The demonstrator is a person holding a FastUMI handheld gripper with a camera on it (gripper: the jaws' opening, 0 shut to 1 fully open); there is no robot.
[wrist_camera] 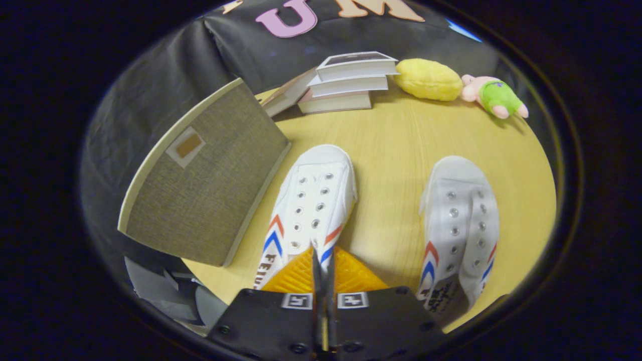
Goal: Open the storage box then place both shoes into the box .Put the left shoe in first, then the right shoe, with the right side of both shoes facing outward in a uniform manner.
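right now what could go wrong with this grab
The claw looks pinched on just the thin heel edge of the left shoe, so the shoe may slip or swing once lifted. The storage box stands close beside that shoe, so a swinging toe could bump it.

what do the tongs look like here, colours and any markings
The tongs have two orange plastic fingers with a ribbed, crosshatched surface, each roughly triangular and tapering forward, meeting along a thin dark seam. Behind them sits a black flat body plate with dark screws along its near edge. Two small square black-and-white tracking markers sit on it, one behind each finger.
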